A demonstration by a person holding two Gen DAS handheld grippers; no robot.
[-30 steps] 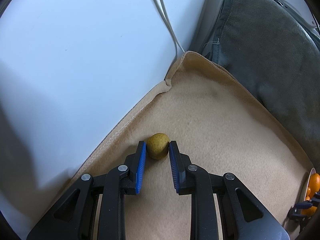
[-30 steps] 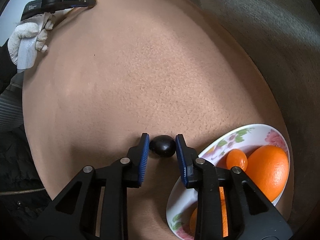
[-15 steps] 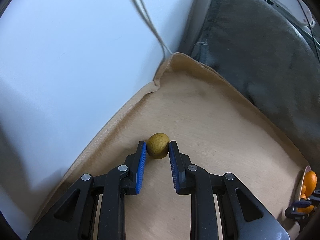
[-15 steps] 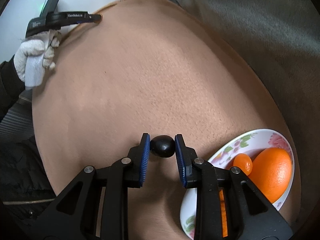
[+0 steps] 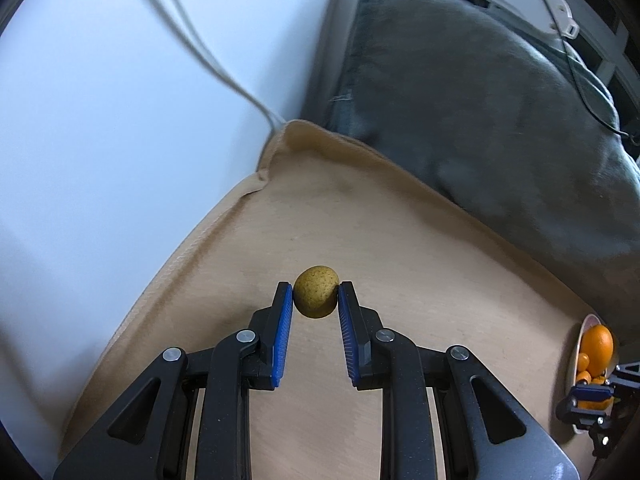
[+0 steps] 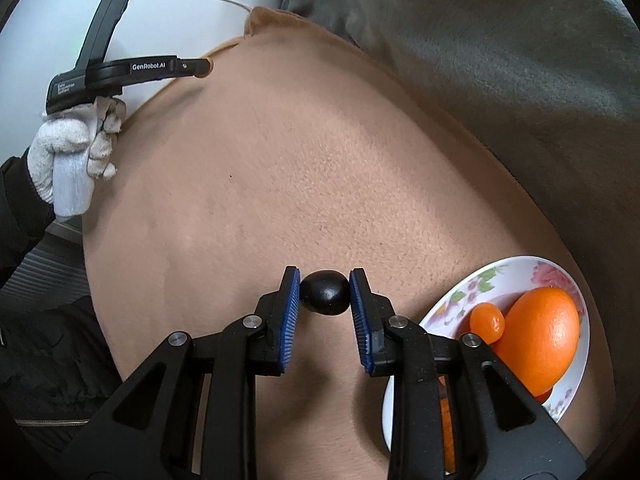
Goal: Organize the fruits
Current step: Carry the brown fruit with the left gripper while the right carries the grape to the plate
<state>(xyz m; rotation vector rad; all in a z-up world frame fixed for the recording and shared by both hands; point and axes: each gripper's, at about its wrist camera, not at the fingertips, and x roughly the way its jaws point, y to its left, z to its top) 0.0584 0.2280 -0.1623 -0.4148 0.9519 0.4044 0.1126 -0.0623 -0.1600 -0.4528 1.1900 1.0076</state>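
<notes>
My left gripper (image 5: 316,294) is shut on a small yellow-brown speckled fruit (image 5: 316,297) and holds it above the tan cloth (image 5: 400,264). My right gripper (image 6: 325,293) is shut on a small black fruit (image 6: 325,298), held above the cloth just left of a floral plate (image 6: 484,280). The plate holds a large orange (image 6: 540,332) and a small orange fruit (image 6: 486,322). The plate also shows at the far right of the left wrist view (image 5: 573,360). The left gripper shows in the right wrist view (image 6: 198,67), near the cloth's far left corner.
A dark grey cushion (image 5: 480,100) borders the cloth at the back and right. A white wall (image 5: 100,120) with a white cable (image 5: 224,72) lies to the left. A gloved hand (image 6: 72,152) holds the left gripper.
Both grippers have risen with their fruits; the cloth looks farther away. The left gripper has lifted the yellow-brown fruit off the cloth's corner area. The plate has shifted right in the right wrist view.
</notes>
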